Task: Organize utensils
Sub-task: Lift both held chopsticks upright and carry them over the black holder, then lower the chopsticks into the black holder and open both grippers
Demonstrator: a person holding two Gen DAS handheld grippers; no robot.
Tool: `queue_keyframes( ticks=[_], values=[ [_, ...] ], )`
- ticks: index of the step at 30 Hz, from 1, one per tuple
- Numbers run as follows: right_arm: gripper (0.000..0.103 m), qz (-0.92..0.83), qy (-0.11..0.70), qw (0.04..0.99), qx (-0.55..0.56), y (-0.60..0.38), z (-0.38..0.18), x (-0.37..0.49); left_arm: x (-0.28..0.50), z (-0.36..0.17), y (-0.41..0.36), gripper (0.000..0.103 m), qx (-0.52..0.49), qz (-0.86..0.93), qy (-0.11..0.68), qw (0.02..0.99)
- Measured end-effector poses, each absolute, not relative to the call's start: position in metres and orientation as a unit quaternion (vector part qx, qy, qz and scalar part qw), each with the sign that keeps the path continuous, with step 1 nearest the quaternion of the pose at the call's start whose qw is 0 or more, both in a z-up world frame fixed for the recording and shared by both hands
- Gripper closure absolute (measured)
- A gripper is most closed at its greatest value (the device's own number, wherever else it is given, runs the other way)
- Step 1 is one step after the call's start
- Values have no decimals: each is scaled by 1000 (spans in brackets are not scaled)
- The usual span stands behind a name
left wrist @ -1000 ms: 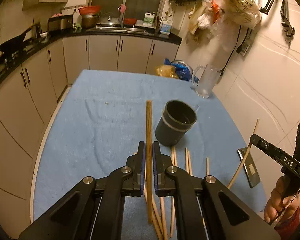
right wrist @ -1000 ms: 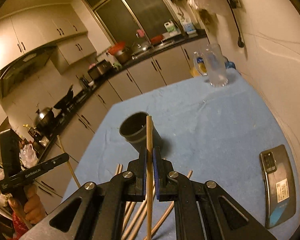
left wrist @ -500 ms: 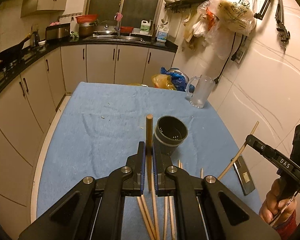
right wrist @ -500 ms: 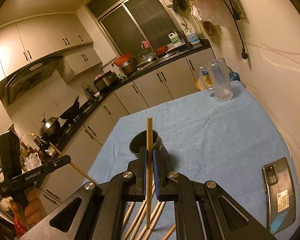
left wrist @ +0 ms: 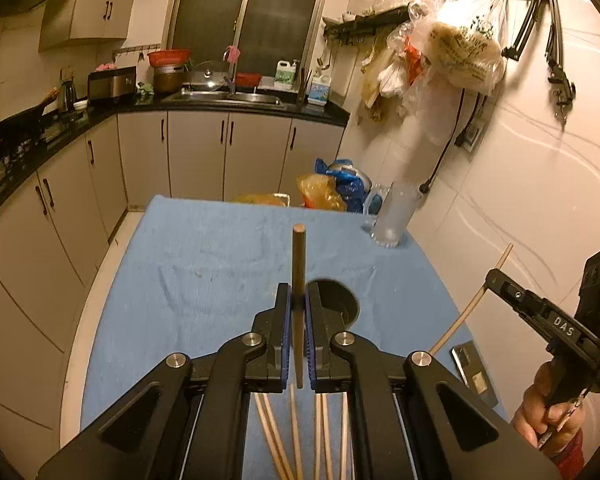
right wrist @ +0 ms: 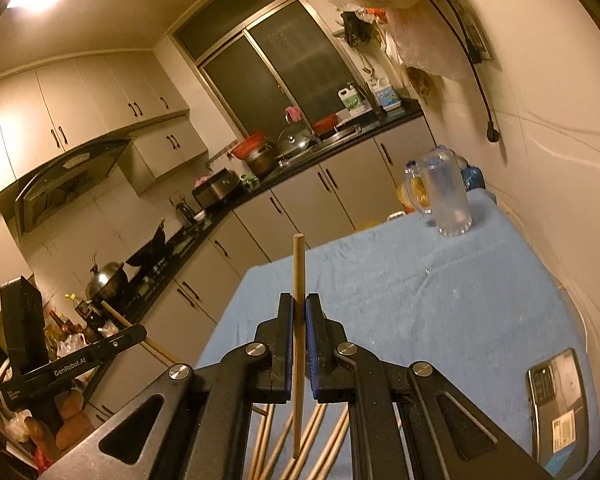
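The table (left wrist: 203, 264), spread with a blue cloth, fills the lower middle of both wrist views. Above it the left gripper (left wrist: 298, 312) points forward and somewhat downward, its jaws clamped on a dark chopstick (left wrist: 298, 264) that stands nearly upright between the blue pads, its round tip toward 12 o'clock. The right gripper (right wrist: 298, 320) points along a shallower line, more toward the far cabinets, and is likewise closed on a pale chopstick (right wrist: 298, 272), upright, its lower end hanging free below the jaws. In the left view the right gripper also appears at 4 o'clock, held in a hand (left wrist: 548, 420), with its stick slanting up toward 1 o'clock. In the right view the left gripper sits at 8 o'clock, gripped by a hand (right wrist: 69, 408), its stick angled toward 4 o'clock. The dark cup (left wrist: 340, 300) stands on the cloth just beyond the left gripper's right finger, largely hidden by it. The loose chopsticks (left wrist: 295, 440) lie on the cloth under both grippers, fanned toward 6 o'clock. A glass mug (right wrist: 448, 196) stands at the table's far right corner, at 1 o'clock. A phone (right wrist: 556, 404) lies flat near the right edge, at 4 o'clock.
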State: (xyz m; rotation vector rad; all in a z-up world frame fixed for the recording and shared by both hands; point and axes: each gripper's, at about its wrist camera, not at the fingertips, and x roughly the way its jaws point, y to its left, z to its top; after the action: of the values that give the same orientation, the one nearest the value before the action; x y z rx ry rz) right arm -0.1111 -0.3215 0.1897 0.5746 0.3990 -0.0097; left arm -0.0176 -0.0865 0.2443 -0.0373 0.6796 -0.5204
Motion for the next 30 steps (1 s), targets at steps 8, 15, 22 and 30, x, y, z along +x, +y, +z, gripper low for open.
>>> queue_keyframes(
  ticks=[8, 15, 22, 30],
  values=[
    [97, -15, 169, 939, 300, -335, 210, -89, 3, 277, -94, 97, -38, -260, 302, 916],
    [97, -32, 142, 941, 304, -343, 227, -62, 29, 282, -108, 97, -59, -273, 302, 912],
    [97, -52, 146, 945, 288, -343, 222, -30, 54, 262, -126, 97, -63, -277, 323, 903],
    [97, -48, 206, 932, 294, -343, 179, 3, 77, 220, -143, 97, -47, -279, 379, 881]
  ],
)
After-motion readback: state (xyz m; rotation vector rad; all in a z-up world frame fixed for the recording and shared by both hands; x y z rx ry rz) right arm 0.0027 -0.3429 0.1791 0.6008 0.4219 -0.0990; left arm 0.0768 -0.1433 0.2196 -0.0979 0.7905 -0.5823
